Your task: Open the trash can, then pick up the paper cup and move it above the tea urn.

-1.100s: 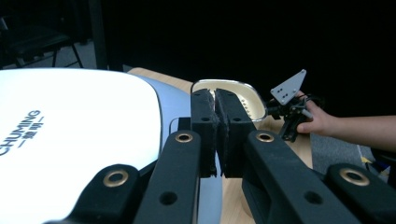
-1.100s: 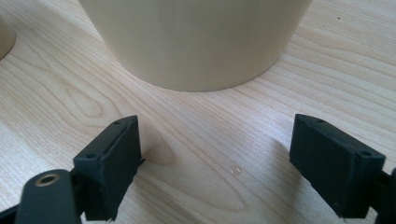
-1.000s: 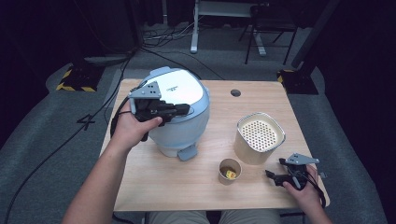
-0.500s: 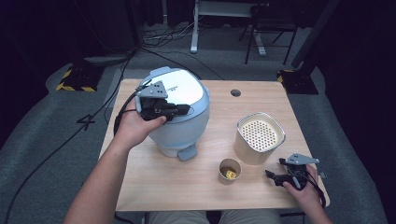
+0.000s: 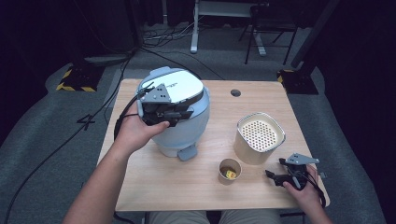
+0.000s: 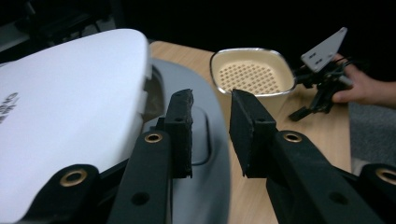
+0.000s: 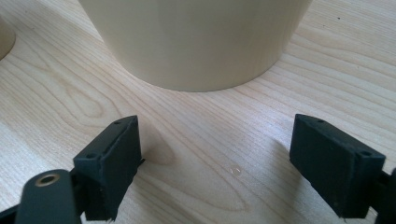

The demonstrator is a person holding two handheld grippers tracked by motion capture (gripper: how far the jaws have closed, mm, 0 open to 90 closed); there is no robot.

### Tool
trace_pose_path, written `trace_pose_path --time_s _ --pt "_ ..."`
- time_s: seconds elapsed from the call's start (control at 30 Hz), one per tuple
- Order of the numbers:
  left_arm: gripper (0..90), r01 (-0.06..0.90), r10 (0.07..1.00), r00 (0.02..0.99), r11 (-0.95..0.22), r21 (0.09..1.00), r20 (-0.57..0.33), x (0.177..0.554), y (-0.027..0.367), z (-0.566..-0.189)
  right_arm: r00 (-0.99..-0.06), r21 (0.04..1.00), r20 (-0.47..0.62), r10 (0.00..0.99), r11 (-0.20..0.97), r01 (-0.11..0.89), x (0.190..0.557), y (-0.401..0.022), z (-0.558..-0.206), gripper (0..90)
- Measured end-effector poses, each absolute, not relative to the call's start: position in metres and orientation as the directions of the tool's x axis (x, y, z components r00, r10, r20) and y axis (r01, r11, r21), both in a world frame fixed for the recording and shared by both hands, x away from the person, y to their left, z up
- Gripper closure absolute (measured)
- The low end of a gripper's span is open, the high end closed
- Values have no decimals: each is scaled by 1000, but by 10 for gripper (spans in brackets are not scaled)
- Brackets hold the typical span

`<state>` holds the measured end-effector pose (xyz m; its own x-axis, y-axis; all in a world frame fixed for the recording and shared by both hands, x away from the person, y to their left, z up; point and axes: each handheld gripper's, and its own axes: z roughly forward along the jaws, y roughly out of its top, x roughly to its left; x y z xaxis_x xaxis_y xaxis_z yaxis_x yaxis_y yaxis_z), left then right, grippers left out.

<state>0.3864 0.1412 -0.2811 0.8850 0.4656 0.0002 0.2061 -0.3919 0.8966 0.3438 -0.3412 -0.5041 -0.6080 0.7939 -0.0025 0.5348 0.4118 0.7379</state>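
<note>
Your left gripper (image 5: 180,113), jaws just parted and empty, hovers over the cooker (image 5: 180,112) at the table's (image 5: 187,186) ten o'clock; your right gripper's (image 7: 215,163) own view shows jaws released before the beige basket (image 7: 196,42).

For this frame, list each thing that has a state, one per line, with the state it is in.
Cooker lid: closed.
Left gripper: over the cooker's front latch, jaws just opened, nothing between them.
Right gripper: open, empty, low over the table.
Perforated container: upright, uncovered.
Paper cup: upright, something yellow inside.
</note>
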Motion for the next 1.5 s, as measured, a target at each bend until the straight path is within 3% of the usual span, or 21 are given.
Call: trace_pose_path --time_s 0.07,0.33,0.77,1.03,1.5 --pt "619 197 468 884 -352 915 -10 382 142 -280 -608 738 -3 794 412 535 344 -341 -504 168" --pt "545 170 449 892 -236 957 -48 363 158 -272 -608 738 -2 794 412 535 344 -341 -504 168" --pt "420 190 510 860 -248 950 -38 329 197 -284 -607 738 -3 795 412 535 345 -340 -504 168" --pt "373 219 526 849 -266 939 -49 311 212 -310 -606 737 -4 796 411 536 345 -340 -504 168" --pt "324 369 638 763 -300 879 -103 310 219 -395 -575 722 -3 818 400 565 342 -337 -501 199"
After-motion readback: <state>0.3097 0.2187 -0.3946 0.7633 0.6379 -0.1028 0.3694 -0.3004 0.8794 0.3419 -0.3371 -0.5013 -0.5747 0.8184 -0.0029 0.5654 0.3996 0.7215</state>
